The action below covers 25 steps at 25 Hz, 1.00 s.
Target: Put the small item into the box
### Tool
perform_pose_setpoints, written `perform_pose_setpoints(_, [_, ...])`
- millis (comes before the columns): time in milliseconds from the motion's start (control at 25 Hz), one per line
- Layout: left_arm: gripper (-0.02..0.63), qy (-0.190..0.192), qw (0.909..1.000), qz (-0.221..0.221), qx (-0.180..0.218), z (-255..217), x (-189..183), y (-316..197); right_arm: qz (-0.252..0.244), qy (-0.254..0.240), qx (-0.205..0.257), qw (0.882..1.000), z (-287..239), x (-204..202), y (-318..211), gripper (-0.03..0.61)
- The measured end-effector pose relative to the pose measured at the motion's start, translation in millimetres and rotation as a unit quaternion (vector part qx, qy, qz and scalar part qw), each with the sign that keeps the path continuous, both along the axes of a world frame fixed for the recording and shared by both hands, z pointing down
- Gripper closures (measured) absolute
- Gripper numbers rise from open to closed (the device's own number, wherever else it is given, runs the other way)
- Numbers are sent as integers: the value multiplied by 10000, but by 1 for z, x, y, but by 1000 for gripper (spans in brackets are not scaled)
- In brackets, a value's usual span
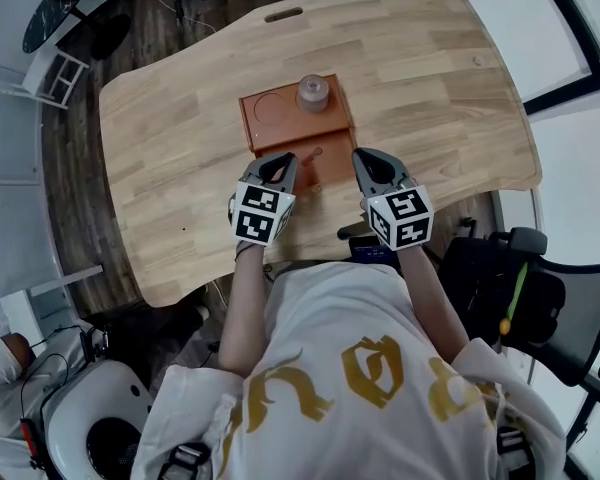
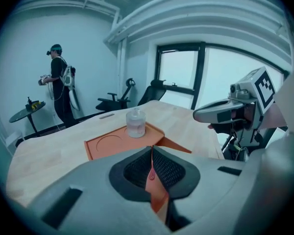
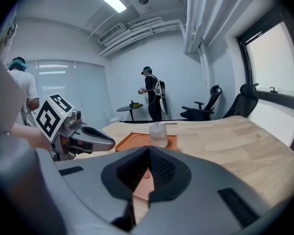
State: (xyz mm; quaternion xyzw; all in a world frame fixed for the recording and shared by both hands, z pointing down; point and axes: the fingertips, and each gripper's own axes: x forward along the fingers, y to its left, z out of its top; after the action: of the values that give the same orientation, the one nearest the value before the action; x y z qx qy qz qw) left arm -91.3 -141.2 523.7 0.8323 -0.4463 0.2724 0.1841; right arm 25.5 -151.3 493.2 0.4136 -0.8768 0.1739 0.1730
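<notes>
An orange box point(image 1: 275, 118) lies open and flat on the wooden table point(image 1: 430, 98). Its far half has a round recess, and a small clear lidded jar point(image 1: 313, 93) stands at that half's right. On the near half sits a tiny orange nub point(image 1: 317, 153). My left gripper point(image 1: 288, 160) hovers at the near half's left edge and my right gripper point(image 1: 363, 156) at its right edge. Both are shut with nothing clearly held. Past the left gripper's point(image 2: 152, 150) closed tips I see the jar point(image 2: 135, 123) and box point(image 2: 108, 146). The right gripper point(image 3: 149, 148) faces the jar point(image 3: 158, 134) too.
A black office chair point(image 1: 540, 288) stands right of the person's body. A round side table point(image 1: 55, 8) is at the far left of the room. Another person point(image 2: 59, 82) stands beyond the table. A handle slot point(image 1: 283, 14) is cut near the table's far edge.
</notes>
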Motion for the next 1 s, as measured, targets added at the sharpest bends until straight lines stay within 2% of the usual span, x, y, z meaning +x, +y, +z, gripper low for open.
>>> perform_pose_setpoints(200, [603, 517, 9967, -443, 447, -31, -7, 6, 25, -57, 241, 9997, -19, -1, 8, 566])
perform_pose_setpoints(320, [603, 593, 9911, -733, 941, -56, -15, 9, 153, -101, 410, 9990, -31, 2, 11, 568])
perform_pose_setpoints(440, [604, 686, 9861, -857, 1246, -77, -19, 15, 257, -213, 573, 9978, -44, 4, 14, 568])
perform_pose_setpoints(640, [603, 1062, 9713, -1146, 1792, -110, -27, 25, 299, -393, 837, 9953, -66, 4, 21, 567])
perform_pose_setpoints(800, [604, 1392, 9622, -1261, 1971, -123, -33, 34, 290, -420, 947, 9942, -74, 2, 23, 568])
perform_pose_setpoints(1000, [604, 1361, 9623, -1275, 1982, -124, -35, 41, 197, -464, 977, 9939, -77, -4, 30, 568])
